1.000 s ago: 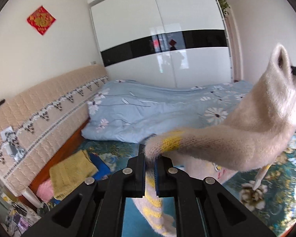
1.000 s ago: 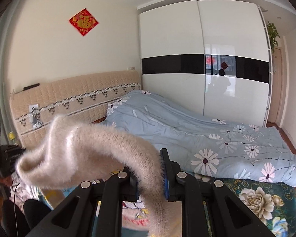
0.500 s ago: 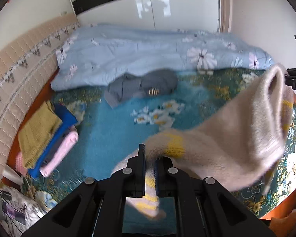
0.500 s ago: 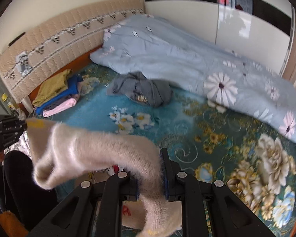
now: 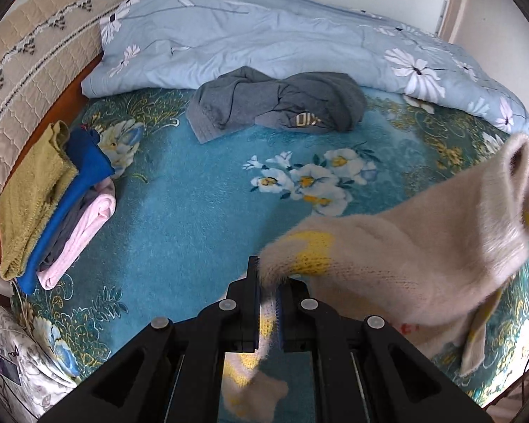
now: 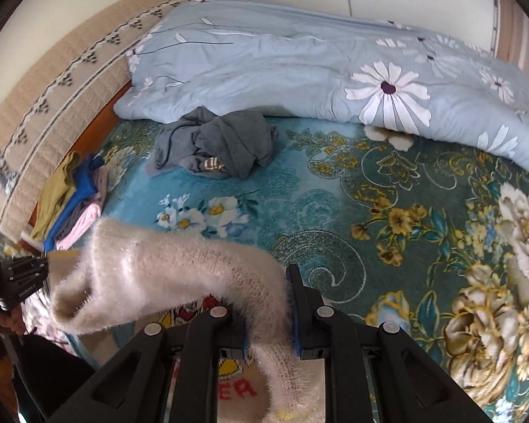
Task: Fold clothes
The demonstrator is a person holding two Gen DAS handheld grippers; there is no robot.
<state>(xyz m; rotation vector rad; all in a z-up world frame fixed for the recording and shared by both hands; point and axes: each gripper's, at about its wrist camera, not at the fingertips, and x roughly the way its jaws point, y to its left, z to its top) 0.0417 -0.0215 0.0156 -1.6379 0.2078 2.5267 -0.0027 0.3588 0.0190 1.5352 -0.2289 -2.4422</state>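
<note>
A: Where's the sweater right now?

B: The fuzzy cream sweater (image 5: 423, 253) hangs in the air above the near edge of the bed (image 5: 194, 218), strung between both tools. The left hand-held gripper (image 5: 267, 303) is clamped on a yellow-banded part of it, and the right hand-held gripper (image 6: 267, 317) is clamped on another stretch of the same knit.

A: How will it handle?

B: Soft, light and floppy, I'd judge. It sags between the grips and bunches, and the long pile looks a bit slippery, so a shallow pinch could slide off. Holding near a seam or the ribbed edge, with the grips well apart, should spread it flat.

A: Anything in the way on the bed?

B: The near middle of the blue floral cover is bare. A crumpled grey garment (image 5: 275, 105) lies far, just before the pale blue duvet (image 5: 264, 24). A stack of folded clothes (image 5: 53, 204) sits at the left edge, by the padded headboard (image 5: 21, 56). Laying the sweater down between these should keep it clear of both.
</note>
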